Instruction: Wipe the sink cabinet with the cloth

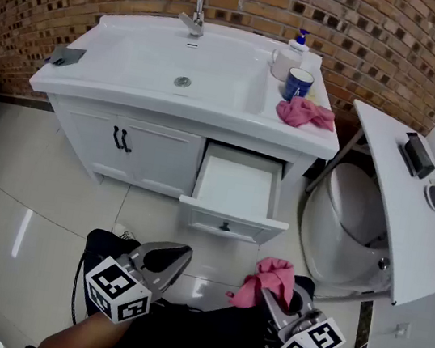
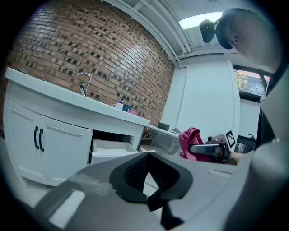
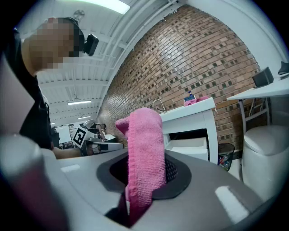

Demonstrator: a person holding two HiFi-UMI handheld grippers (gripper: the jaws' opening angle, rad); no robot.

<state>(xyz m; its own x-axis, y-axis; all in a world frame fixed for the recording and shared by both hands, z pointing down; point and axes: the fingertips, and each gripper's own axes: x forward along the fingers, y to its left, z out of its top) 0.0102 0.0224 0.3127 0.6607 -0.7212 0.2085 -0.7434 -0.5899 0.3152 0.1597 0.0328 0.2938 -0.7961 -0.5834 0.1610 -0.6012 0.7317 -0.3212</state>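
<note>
Clamped in the right gripper [image 1: 273,297], the pink cloth [image 1: 268,280] is held low over the floor [image 1: 44,183], well apart from the sink cabinet [image 1: 85,130] and opposite its front edge. The left gripper [image 1: 174,256] hovers beside it with jaws together and nothing between them. Glossy pale tiles cover the floor, and a brown brick wall [image 1: 386,40] rises behind the cabinet's back edge. A toilet [image 1: 349,223] stands beyond the right end, next to a white shelf [image 1: 380,179] carrying a dark device [image 1: 417,154]. A faucet [image 1: 196,6] rises at the middle of the back edge of the white top, over the basin [image 1: 138,54]. Near the back right corner are a white pump bottle [image 1: 288,57] and a blue mug [image 1: 298,84]. A second pink cloth [image 1: 305,113] lies crumpled near the right end of the front edge, and a small dark object [image 1: 66,56] sits at the front left corner. Below the top, two doors with black handles [image 1: 121,139] are closed. At the right, a drawer [image 1: 236,188] is pulled out and shows its bare white inside. The held cloth runs lengthwise along the jaws. In the right gripper view it rises from between them as an upright band, folded over at the top. In the head view its bunched free end points toward the drawer.
</note>
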